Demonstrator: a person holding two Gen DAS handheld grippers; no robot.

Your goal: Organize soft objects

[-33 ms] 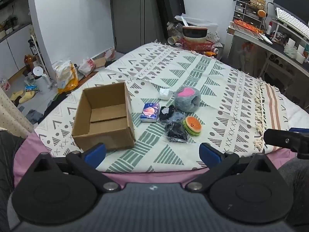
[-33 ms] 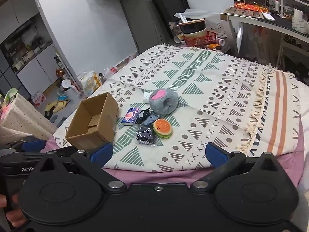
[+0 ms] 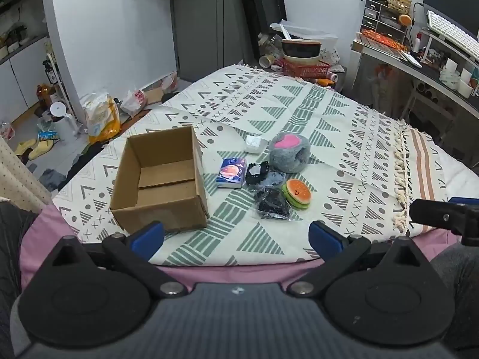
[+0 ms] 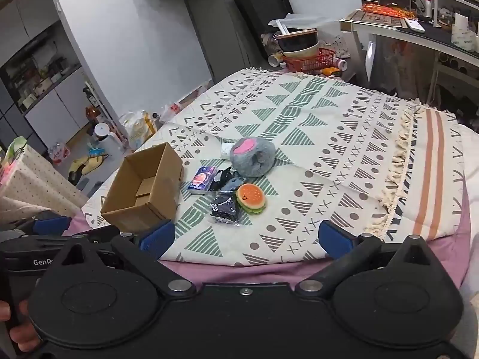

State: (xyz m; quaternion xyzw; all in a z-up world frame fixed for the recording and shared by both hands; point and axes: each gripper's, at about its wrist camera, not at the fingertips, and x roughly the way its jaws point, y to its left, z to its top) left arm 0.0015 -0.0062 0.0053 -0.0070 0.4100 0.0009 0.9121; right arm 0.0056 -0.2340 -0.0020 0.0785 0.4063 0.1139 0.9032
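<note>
Beside cardboard box (image 3: 161, 179) — tissue pack (image 3: 231, 172), burger plush (image 3: 297, 193).

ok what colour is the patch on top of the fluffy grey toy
Pink, on the fluffy grey toy; clearest in the left wrist view.

Matt corrugated cardboard box (image 3: 158, 179); woven printed cloth (image 3: 299, 113) with fringe. Fuzzy grey plush (image 3: 289, 152); glossy plastic wrapper (image 3: 272, 203) and tissue pack (image 3: 231, 173).
</note>
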